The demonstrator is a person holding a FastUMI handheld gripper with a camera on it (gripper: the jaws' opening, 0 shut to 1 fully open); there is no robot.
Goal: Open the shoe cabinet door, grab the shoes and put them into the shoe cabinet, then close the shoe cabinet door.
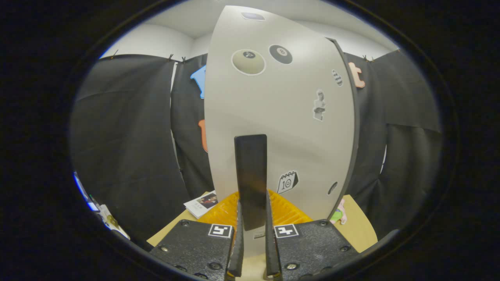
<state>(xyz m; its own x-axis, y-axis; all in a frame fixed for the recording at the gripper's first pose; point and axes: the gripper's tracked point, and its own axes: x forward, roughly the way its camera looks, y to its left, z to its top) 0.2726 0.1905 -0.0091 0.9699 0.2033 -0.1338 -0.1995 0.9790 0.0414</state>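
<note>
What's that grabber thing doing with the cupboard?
A person's hand-held gripper has its two fingers closed on the dark handle of the grey shoe cabinet door, which has stickers on it. It looks like a door-moving step. An orange mat lies on the wooden table just ahead, with a booklet nearby.

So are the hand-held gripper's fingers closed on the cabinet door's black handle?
Yes, the hand-held gripper has both fingers pressed against the sides of the black handle on the grey cabinet door.
</note>
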